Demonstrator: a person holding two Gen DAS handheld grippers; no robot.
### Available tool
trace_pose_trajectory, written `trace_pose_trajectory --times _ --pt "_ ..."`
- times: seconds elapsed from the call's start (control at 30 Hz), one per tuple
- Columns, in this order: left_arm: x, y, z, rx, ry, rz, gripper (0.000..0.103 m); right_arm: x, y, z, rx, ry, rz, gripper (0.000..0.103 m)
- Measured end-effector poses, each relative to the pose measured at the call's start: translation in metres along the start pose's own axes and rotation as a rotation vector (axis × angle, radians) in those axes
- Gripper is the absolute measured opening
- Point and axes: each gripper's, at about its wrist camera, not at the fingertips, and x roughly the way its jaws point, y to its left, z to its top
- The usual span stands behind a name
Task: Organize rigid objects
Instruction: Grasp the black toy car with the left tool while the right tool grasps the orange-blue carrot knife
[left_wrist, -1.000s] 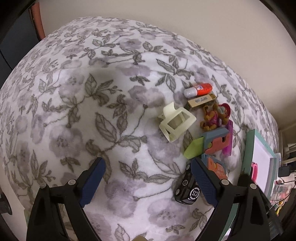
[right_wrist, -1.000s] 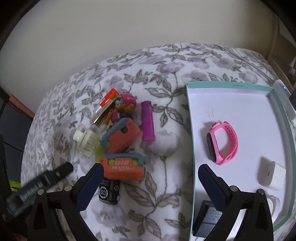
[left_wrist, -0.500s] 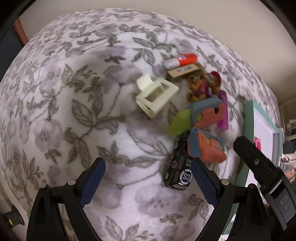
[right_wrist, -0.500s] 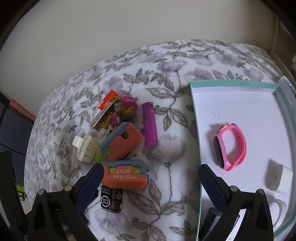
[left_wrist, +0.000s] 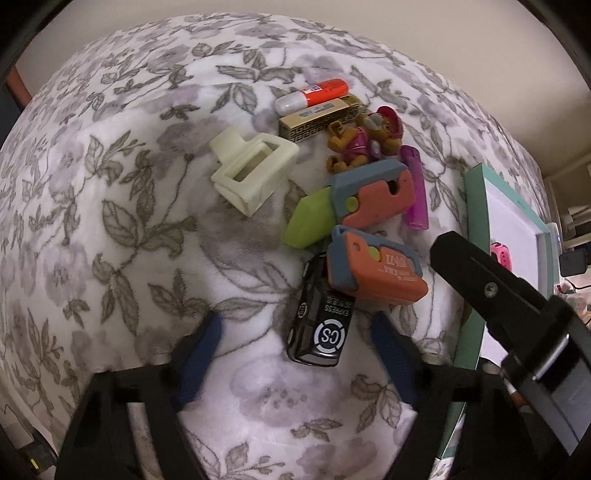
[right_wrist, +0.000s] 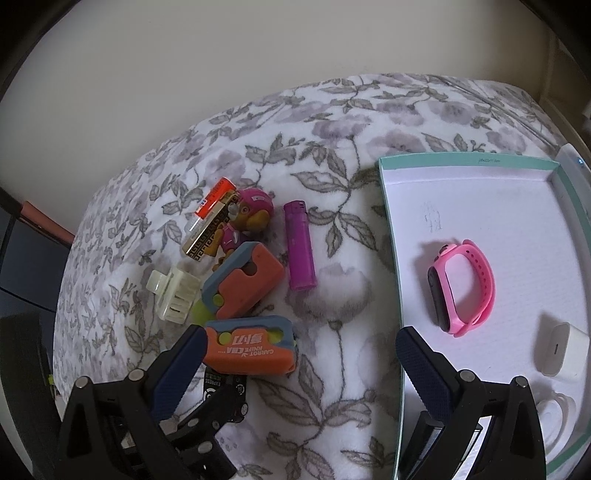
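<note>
left tongs (left_wrist: 295, 328): jaws spread, low | right tongs (right_wrist: 299, 350): jaws spread, hovering

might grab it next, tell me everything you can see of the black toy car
The black toy car is small and glossy, looks like hard plastic or metal, with white print: a round CS logo and "EXPRESS". It lies on the floral blanket, nearest the open left gripper and roughly between its fingertips. The orange carrot knife overlaps its far end.

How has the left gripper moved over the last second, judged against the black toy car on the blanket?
Yes. The left gripper has advanced toward the pile: the black toy car, earlier beside its right finger, now lies between the open fingers.
</note>
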Motion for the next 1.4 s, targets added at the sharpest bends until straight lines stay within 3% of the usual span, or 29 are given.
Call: trace_pose_trajectory --times 0.13,0.23,0.37,1.0,1.2,1.4 --pt "-0.002 0.000 0.000 0.003 -0.001 -0.013 0.066 0.001 0.002 0.000 0.000 0.002 0.005 0.103" --pt "-0.004 -0.002 -0.001 0.014 -0.008 -0.021 0.048 0.004 0.003 -0.001 0.004 0.013 0.018 0.103" --pt "-0.004 -0.004 -0.001 0.022 -0.008 -0.036 0.040 0.006 0.003 -0.002 0.011 0.021 0.032 0.100" --pt "0.010 0.000 -0.002 0.002 0.038 -0.068 0.042 0.034 0.024 -0.010 -0.003 0.118 0.175 0.082" --pt "0.012 -0.002 -0.003 0.016 0.036 -0.052 0.043 0.039 0.024 -0.011 0.002 0.121 0.157 0.075" --pt "0.010 -0.002 -0.002 -0.001 0.033 -0.031 0.042 0.037 0.019 -0.010 0.011 0.110 0.138 0.075"
